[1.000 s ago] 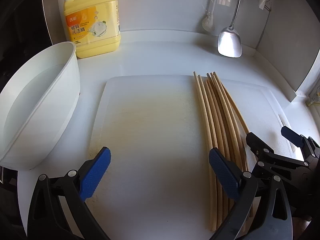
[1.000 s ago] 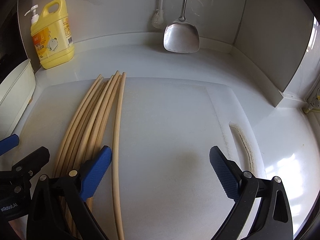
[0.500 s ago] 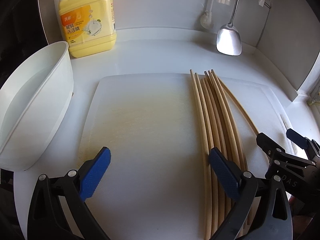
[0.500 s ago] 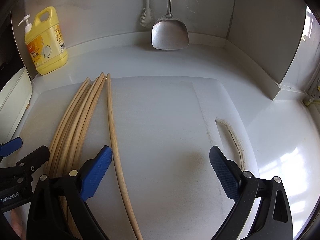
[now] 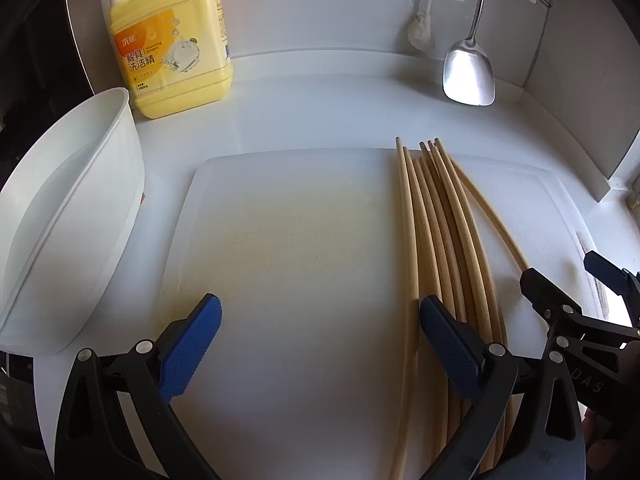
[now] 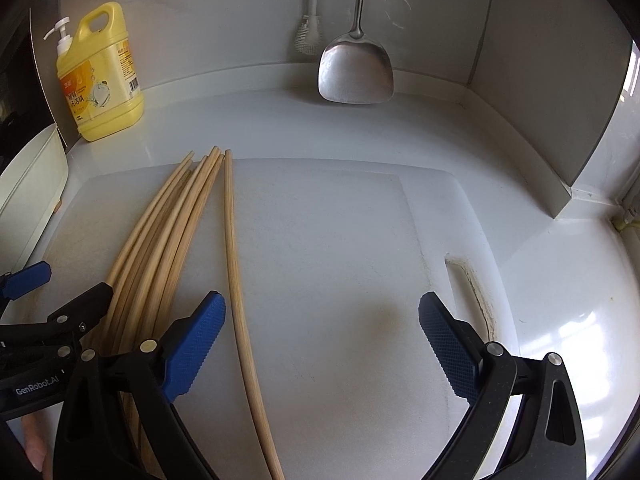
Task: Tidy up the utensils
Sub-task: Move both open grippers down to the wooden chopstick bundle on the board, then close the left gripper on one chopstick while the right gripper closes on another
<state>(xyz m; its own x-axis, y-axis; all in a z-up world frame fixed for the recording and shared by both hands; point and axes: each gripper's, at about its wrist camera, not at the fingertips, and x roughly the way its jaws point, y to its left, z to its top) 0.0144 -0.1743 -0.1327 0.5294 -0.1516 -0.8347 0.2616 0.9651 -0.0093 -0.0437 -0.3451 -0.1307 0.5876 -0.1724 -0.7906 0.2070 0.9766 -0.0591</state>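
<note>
Several long wooden chopsticks [image 5: 436,240] lie bundled on the right part of a white cutting board [image 5: 300,240]. My left gripper [image 5: 320,344] is open above the board, its right finger over the bundle's near end and nothing held. One chopstick [image 6: 236,280] lies apart to the right of the bundle [image 6: 160,248]. It runs between the fingers of my open right gripper [image 6: 322,340], close to the left fingertip. Each gripper shows at the edge of the other's view: the right gripper [image 5: 568,276] and the left gripper [image 6: 64,286].
A white basin [image 5: 72,220] stands left of the board. A yellow detergent bottle [image 5: 172,40] is at the back left. A metal spatula [image 6: 356,72] and a brush [image 6: 308,36] hang on the back wall. The board's handle slot [image 6: 468,280] is at its right end.
One chopstick has parted from the bundle, its near end swinging right until it lies between the right gripper's fingers. Both grippers stayed open and drew back a little.
</note>
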